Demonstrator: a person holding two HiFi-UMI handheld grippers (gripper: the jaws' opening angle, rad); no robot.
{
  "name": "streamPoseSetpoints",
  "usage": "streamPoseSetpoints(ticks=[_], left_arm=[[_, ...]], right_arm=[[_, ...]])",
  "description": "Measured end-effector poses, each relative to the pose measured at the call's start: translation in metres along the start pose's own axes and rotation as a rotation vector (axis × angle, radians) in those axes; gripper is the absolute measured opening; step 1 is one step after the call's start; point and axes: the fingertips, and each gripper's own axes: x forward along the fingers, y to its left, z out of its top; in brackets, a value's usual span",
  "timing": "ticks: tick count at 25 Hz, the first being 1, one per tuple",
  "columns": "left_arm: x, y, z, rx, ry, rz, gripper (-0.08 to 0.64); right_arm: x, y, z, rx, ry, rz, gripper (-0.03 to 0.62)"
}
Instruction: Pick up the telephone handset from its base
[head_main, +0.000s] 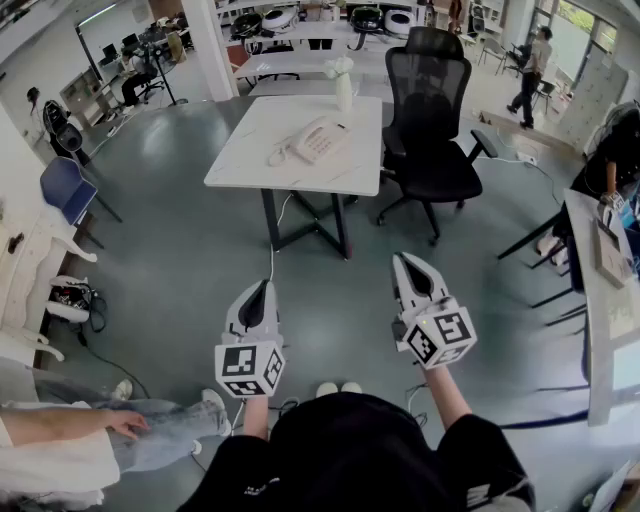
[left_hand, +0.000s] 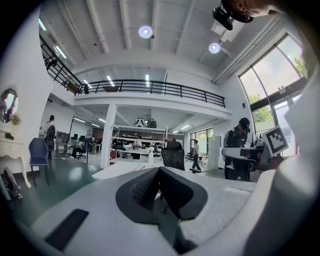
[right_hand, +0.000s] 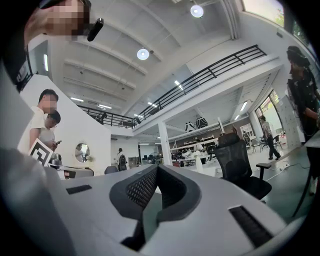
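Two grippers up in the head view, level over the grey-green floor (head_main: 180, 250). The left gripper (head_main: 263, 286) sits at 7 o'clock and the right gripper (head_main: 404, 262) at 5 o'clock, both with jaws pressed together and nothing between them. Well ahead at 12 o'clock stands a white table (head_main: 250, 150), with the phone (head_main: 318, 138) resting near its far right part. The phone's long axis runs roughly from 8 to 2 o'clock. The handset (head_main: 303, 143) seems to lie on the base along that same line, on the near-left side, though it is too small to tell which end is which. A coiled cord (head_main: 279, 155) trails off at 8 o'clock. There's a white vase (head_main: 343, 86) at the table's far edge and a black mesh chair (head_main: 430, 110) at 1 o'clock, just beside the table. Both grippers are well apart from the phone.

Over to the left gripper view: the pads meet and the tool is empty. Past the tips are the table edge and the chair, small at 12 o'clock. It's a tall open hall with a railed mezzanine (left_hand: 150, 88) across the top, ceiling lamps and big windows at 2 o'clock. A person stands at 3 o'clock.

In the right gripper view the jaws are again closed on nothing. The chair looms at 3 o'clock, the mezzanine runs overhead and two people stand at 9 o'clock.
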Motion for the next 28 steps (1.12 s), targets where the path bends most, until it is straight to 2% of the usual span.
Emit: streamPoseSetpoints(ticks=[14,18,23,28], left_arm=[[0.012,-0.004,-0.003,-0.007,0.015,-0.006,-0.002],[0.021,-0.008,-0.006,-0.010,0.016,0.001,-0.002],[0.031,-0.014,-0.010,-0.022,0.021,0.010,-0.002],[0.041,-0.018,-0.018,-0.029,0.023,0.020,-0.002]], right_arm=[[0.005,-0.011,-0.006,0.030,0.002,0.015,-0.008],[0.010,-0.017,-0.011,0.044,0.014,0.047,-0.008],[0.015,-0.018,-0.017,0.051,0.026,0.125,-0.008],[0.024,-0.028,-0.020,0.043,0.023,0.131,-0.008]])
